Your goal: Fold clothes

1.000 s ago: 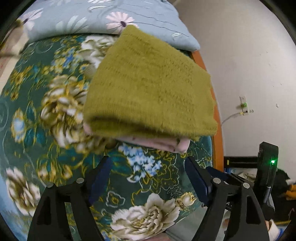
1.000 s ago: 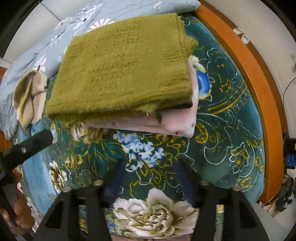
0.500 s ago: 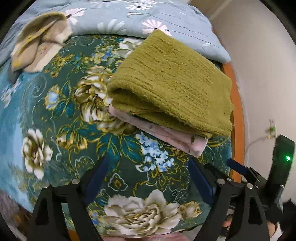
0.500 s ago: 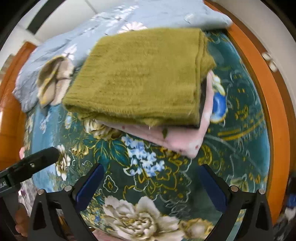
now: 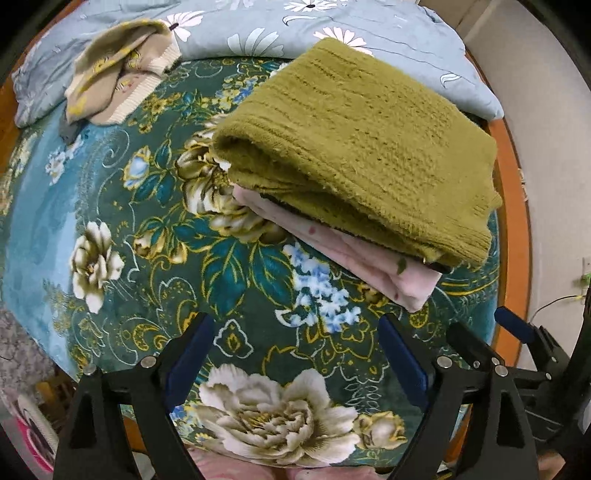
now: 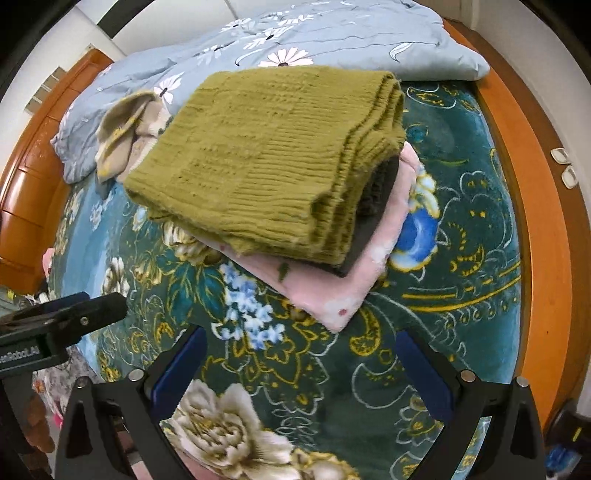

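A folded olive-green knit sweater (image 5: 362,147) lies on top of a folded pink garment (image 5: 354,254) on the green floral bedspread (image 5: 236,258). A dark layer shows between them in the right wrist view (image 6: 373,225). The sweater (image 6: 273,155) and pink garment (image 6: 332,295) sit just beyond both grippers. My left gripper (image 5: 295,332) is open and empty, above the bedspread short of the stack. My right gripper (image 6: 303,347) is open and empty too. The left gripper shows at the left edge of the right wrist view (image 6: 66,321).
An unfolded beige patterned garment (image 5: 118,70) lies at the far left by a blue-grey floral duvet (image 5: 332,22). The orange wooden bed frame (image 6: 524,155) runs along the right, with a wall (image 5: 546,110) beyond it.
Both grippers have pulled back and away from the stack, which now looks smaller and farther off. The beige garment has come into the left wrist view. Both stay open.
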Tool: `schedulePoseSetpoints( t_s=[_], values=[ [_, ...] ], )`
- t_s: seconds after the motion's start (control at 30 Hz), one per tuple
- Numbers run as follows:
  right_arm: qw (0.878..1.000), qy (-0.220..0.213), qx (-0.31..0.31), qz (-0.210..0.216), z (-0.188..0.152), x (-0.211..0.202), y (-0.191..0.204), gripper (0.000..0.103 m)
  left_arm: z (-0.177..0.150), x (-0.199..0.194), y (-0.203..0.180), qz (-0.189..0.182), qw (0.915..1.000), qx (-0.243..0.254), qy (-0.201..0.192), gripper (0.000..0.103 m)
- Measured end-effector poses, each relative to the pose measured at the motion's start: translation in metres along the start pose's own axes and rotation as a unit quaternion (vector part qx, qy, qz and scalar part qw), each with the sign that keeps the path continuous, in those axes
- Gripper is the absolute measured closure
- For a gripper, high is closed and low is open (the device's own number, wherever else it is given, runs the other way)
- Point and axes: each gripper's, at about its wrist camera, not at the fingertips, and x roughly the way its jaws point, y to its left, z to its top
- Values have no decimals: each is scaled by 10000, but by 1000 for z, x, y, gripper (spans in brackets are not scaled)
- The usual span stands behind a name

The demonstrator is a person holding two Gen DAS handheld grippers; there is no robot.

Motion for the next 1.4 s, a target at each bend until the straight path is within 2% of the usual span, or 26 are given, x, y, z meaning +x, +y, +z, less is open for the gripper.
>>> schedulePoseSetpoints(
  t_s=[0.1,0.27,0.4,0.57,0.7,1.0,1.4],
  values=[
    [10000,55,-37,25,1,6,-3,0,3,-2,-4,155,9998,92,-53,13],
    [9998,45,-163,60,4,9,-5,0,8,5,-9,315,9995,-43,45,13],
    [9997,66,-255,9,4,12,-9,0,8,9,-20,426,9990,123,87,13],
    [9995,25,-320,-78,2,13,-13,0,5,3,-31,575,9975,364,-185,13],
    [9987,-1,-495,-130,2,10,-11,0,2,-2,-31,732,9958,297,-465,13],
    [9978,129,-607,-244,-4,5,-5,0,-11,2,-22,917,9947,49,-468,13],
    [9956,189,-634,-671,4,-6,13,0,-8,-7,-12,698,9947,115,-744,13]
  ],
)
